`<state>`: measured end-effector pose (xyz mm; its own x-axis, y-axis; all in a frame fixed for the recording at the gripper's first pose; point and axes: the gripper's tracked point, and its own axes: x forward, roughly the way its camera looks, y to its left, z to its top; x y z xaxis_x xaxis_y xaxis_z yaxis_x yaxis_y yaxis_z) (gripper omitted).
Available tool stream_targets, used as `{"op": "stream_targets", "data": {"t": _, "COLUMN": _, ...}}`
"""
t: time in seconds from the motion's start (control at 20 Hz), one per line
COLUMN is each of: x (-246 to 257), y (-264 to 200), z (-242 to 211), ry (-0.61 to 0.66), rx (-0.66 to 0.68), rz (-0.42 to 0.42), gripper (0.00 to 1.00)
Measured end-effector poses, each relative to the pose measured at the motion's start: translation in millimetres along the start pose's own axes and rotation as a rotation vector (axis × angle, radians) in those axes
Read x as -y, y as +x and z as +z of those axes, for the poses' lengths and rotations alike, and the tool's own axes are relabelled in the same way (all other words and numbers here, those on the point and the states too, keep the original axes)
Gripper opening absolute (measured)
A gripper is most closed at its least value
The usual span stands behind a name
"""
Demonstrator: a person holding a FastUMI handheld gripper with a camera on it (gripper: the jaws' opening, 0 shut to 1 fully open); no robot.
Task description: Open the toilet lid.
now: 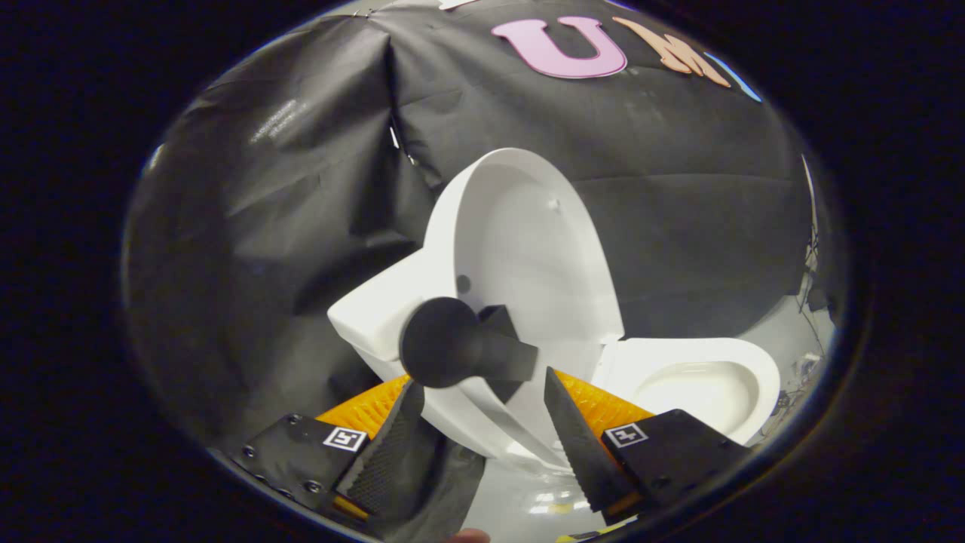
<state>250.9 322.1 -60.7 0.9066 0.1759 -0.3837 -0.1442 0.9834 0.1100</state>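
White plastic is what you are working on: a toilet lid [528, 249] that already stands raised, nearly upright, its hollow underside facing you and its back close to the dark cloth wall [301, 188]. A black knob [441, 343] on a short stem sticks out from the lid's lower edge, just ahead of your fingers. Beyond the fingers and off to one side, the bowl [701, 385] lies open.

To finish well, I would judge that you should keep the push gentle, so the lid tips past its balance point and rests back rather than dropping shut again (let go only once it sits steady).

Your gripper [479, 403] is spread wide, fingers well apart. The knob sits just above the gap, near one fingertip; neither finger appears to press on it, so the gripper holds nothing.
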Motion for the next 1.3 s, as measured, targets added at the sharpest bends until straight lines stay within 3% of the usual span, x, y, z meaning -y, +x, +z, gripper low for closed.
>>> {"op": "stream_targets", "data": {"t": 0.05, "x": 9, "y": -11, "z": -1, "ry": -0.016, "rx": 0.013, "rz": 0.0, "gripper": 0.99}}
{"op": "stream_targets", "data": {"t": 0.55, "x": 120, "y": -113, "z": -9, "ry": -0.138, "rx": 0.072, "rz": -0.166, "gripper": 0.99}}
{"op": "stream_targets", "data": {"t": 0.8, "x": 136, "y": -139, "z": -11, "ry": -0.156, "rx": 0.095, "rz": -0.178, "gripper": 0.99}}
{"op": "stream_targets", "data": {"t": 1.3, "x": 222, "y": -198, "z": -23, "ry": -0.123, "rx": 0.123, "rz": -0.246, "gripper": 0.98}}
